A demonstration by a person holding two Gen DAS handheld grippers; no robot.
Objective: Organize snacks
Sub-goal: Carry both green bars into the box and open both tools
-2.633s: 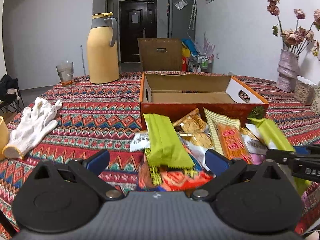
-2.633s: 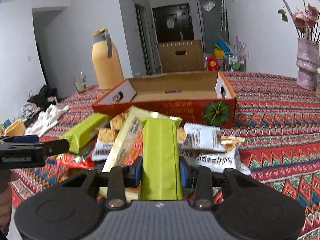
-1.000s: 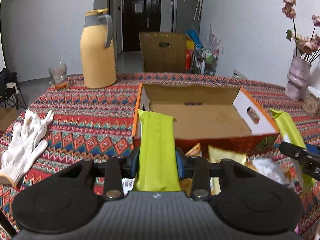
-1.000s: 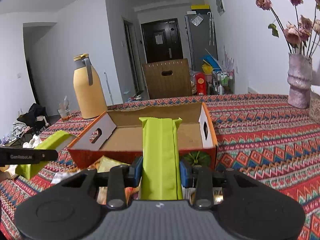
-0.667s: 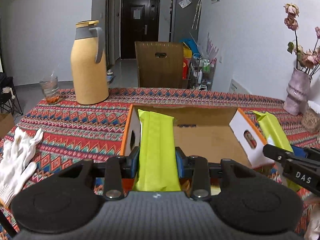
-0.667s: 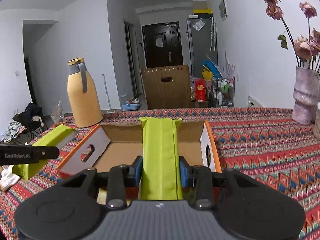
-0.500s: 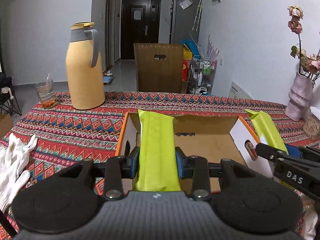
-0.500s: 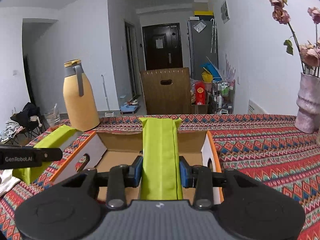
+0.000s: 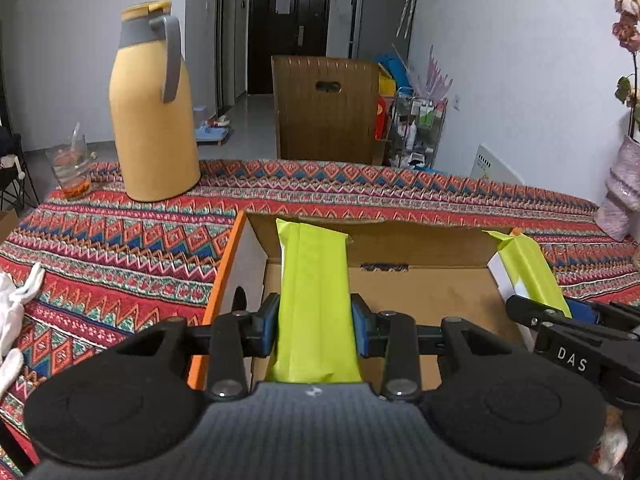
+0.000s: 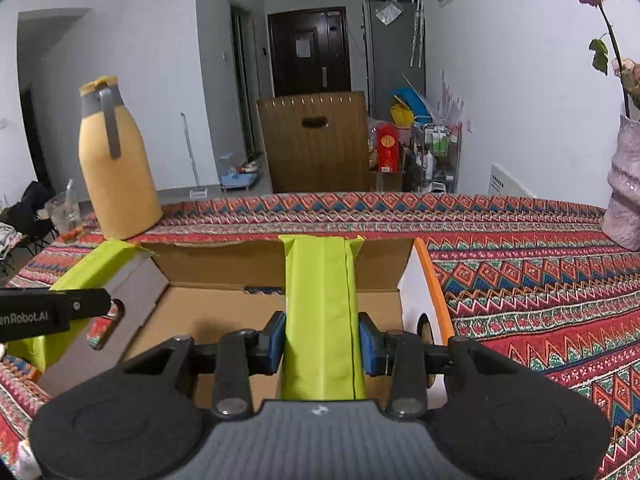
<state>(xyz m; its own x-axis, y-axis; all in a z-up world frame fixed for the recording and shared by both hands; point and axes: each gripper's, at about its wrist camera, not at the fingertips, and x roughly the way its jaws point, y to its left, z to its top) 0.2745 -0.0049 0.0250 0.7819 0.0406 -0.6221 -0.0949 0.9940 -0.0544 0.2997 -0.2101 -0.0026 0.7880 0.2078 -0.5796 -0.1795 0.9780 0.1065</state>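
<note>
An open orange cardboard box (image 9: 224,280) (image 10: 434,280) with a bare brown floor lies on the patterned tablecloth. My left gripper (image 9: 315,326) is shut on a long lime-green snack pack (image 9: 314,300), held over the box's left end. My right gripper (image 10: 322,342) is shut on a second lime-green snack pack (image 10: 320,320), held over the box's right half. The left wrist view shows that second pack (image 9: 528,268) by the box's right wall; the right wrist view shows the left one (image 10: 86,272) at the left wall.
A tall yellow thermos (image 9: 154,120) and a glass (image 9: 72,166) stand at the far left of the table. White gloves (image 9: 12,320) lie at the left edge. A pale vase (image 10: 624,196) stands far right. A brown chair back (image 9: 326,108) rises behind the table.
Both grippers have carried their green packs forward from in front of the box to over its open inside. The loose snack pile has dropped out of sight below.
</note>
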